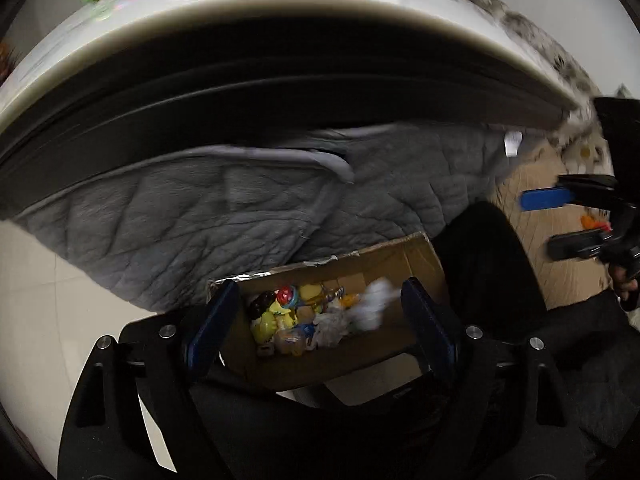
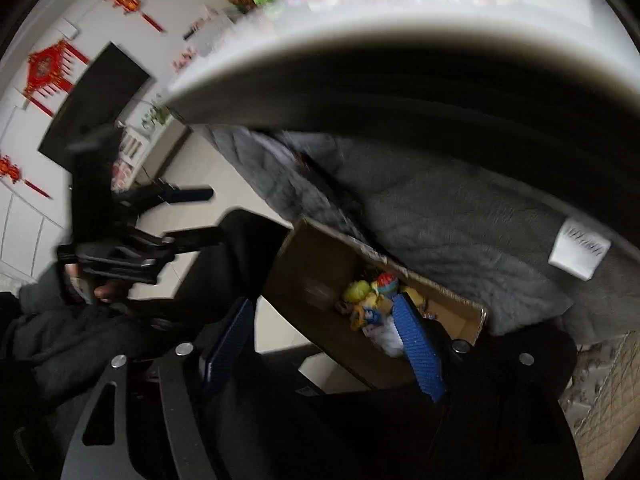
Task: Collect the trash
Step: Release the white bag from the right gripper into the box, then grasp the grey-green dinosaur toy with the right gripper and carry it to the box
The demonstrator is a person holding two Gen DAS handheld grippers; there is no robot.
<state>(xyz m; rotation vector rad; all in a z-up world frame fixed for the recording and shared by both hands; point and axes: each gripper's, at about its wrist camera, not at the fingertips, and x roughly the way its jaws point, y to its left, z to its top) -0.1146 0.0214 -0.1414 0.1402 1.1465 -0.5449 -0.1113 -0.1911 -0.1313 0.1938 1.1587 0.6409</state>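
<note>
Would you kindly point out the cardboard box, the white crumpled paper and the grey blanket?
cardboard box [image 1: 416, 256]: left wrist view, inner back wall.
white crumpled paper [image 1: 374, 304]: left wrist view, its middle.
grey blanket [image 1: 180, 232]: left wrist view, quilted surface.

Grey quilted blanket [image 1: 180, 216] hanging below the table's pale edge [image 1: 280, 6], white tag [image 2: 580, 254] on the blanket, red hanging ornaments [image 2: 48, 68] on the white wall, dark screen [image 2: 96, 100] beside them.

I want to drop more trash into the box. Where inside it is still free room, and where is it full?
The box has bare floor along its right side, between the trash pile and the right wall. The left half, by the foil-edged corner, is crowded with wrappers and crumpled tissue. Both tools stand open and empty above it.
</note>
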